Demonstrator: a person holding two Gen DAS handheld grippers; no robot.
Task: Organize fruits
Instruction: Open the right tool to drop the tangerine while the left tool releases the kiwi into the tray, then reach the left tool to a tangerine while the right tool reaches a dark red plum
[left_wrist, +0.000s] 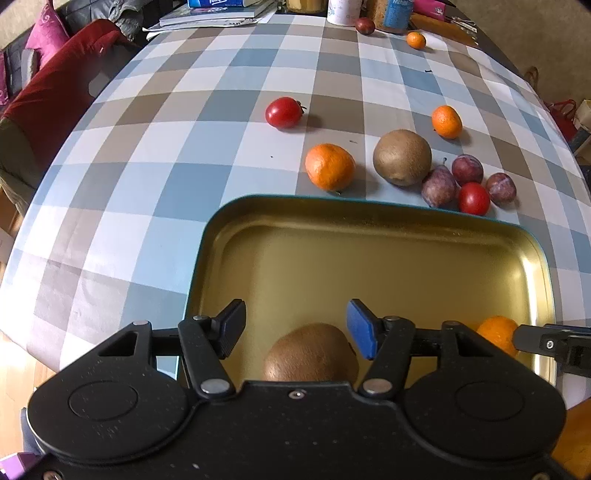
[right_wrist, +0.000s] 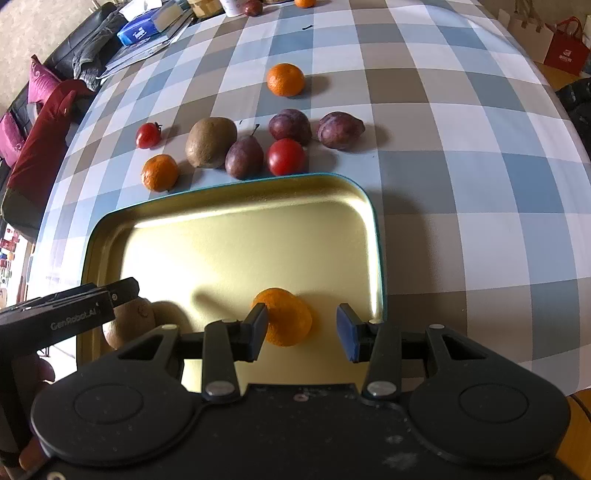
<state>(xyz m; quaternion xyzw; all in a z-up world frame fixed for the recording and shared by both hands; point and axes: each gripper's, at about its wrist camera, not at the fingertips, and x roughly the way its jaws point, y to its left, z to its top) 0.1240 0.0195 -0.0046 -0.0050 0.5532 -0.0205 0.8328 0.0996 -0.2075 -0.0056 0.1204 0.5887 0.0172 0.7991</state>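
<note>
A gold tin tray (left_wrist: 369, 258) (right_wrist: 240, 236) with a teal rim lies on the checked tablecloth. My left gripper (left_wrist: 295, 328) is open above a kiwi (left_wrist: 310, 354) lying in the tray. My right gripper (right_wrist: 302, 328) is open around a mandarin (right_wrist: 286, 317) resting in the tray, its pads apart from it. That mandarin (left_wrist: 496, 332) and the kiwi (right_wrist: 129, 325) show in the other views too. Beyond the tray lie a kiwi (left_wrist: 402, 157) (right_wrist: 210, 142), mandarins (left_wrist: 328, 166) (left_wrist: 447, 121) (right_wrist: 159, 172) (right_wrist: 285, 79), tomatoes (left_wrist: 283, 112) (left_wrist: 473, 198) (right_wrist: 286, 157) and three plums (left_wrist: 467, 170) (right_wrist: 340, 130).
At the table's far end stand books, a tissue box (right_wrist: 144, 27), cups and jars, with another mandarin (left_wrist: 416, 40) and a dark fruit (left_wrist: 365, 26). A sofa with red and pink cushions (left_wrist: 48, 33) is on the left. Red bags (right_wrist: 565, 48) stand right of the table.
</note>
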